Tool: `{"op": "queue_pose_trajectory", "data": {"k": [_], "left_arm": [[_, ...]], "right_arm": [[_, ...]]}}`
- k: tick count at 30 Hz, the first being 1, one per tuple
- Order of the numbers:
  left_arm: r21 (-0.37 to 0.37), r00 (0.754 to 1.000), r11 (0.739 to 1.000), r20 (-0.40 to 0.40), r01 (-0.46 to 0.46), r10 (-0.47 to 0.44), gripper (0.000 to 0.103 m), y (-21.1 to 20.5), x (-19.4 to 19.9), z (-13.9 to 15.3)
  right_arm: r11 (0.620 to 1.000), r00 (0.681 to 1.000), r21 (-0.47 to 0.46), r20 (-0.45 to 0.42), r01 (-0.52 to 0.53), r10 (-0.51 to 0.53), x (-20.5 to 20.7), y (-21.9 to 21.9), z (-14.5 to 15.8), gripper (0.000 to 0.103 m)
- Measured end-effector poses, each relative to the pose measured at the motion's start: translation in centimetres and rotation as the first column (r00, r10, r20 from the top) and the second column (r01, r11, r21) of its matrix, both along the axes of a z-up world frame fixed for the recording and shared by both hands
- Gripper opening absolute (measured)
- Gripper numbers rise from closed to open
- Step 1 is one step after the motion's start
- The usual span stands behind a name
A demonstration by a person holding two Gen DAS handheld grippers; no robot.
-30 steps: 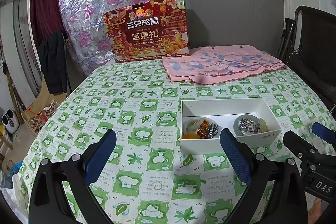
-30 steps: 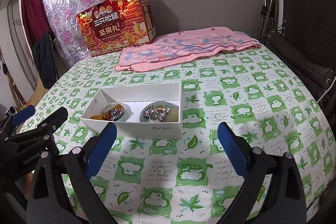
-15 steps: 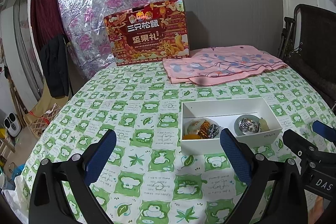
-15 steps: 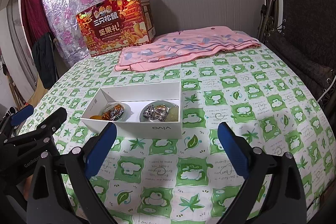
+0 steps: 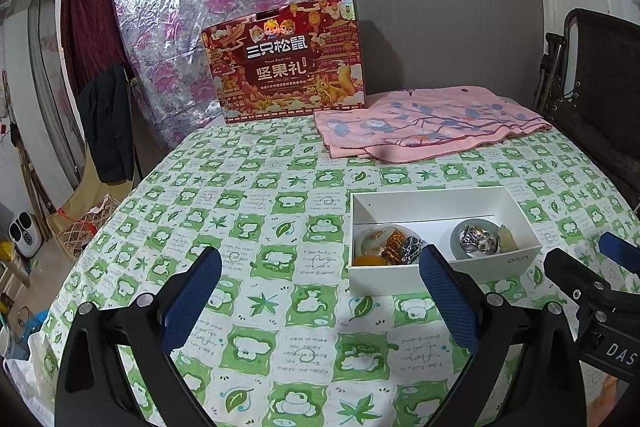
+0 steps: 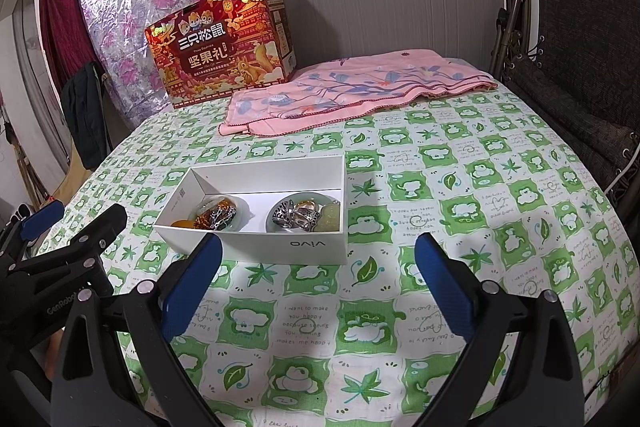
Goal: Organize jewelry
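A white open box [image 5: 496,265] [image 6: 280,247] sits on the green-checked tablecloth. Inside it, one small dish holds gold and dark chains with an orange piece [image 5: 390,247] [image 6: 216,215]. A second dish holds silver rings and a pale stone [image 5: 480,239] [image 6: 304,215]. My left gripper [image 5: 320,295] is open and empty, hovering over the cloth left of and in front of the box. My right gripper [image 6: 316,291] is open and empty, just in front of the box's near wall. Each gripper shows at the edge of the other's view.
A folded pink cloth [image 5: 424,127] [image 6: 352,91] lies at the back of the table. A red gift box [image 5: 286,67] [image 6: 224,39] stands upright behind it. A dark folding chair [image 6: 572,39] is at the right, and the table drops off at the left.
Both grippers have drifted slightly; the left wrist view has tilted up a little. The box and jewelry have not moved, and both grippers stay open.
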State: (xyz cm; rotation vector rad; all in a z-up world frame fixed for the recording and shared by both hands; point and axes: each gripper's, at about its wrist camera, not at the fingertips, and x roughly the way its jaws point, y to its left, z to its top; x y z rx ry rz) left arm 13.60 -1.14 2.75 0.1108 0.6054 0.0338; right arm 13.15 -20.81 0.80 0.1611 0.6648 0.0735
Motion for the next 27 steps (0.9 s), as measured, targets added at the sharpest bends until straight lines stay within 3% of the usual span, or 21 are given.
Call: {"op": "queue_pose_trajectory", "data": {"k": [27], "left_arm": [[0.011,1.0,1.0,0.009,0.0,0.0,0.097,0.17,-0.06,-0.01]], "right_arm": [[1.0,1.0,0.0,0.0,0.0,0.0,0.01,-0.04,0.0,0.092]]}}
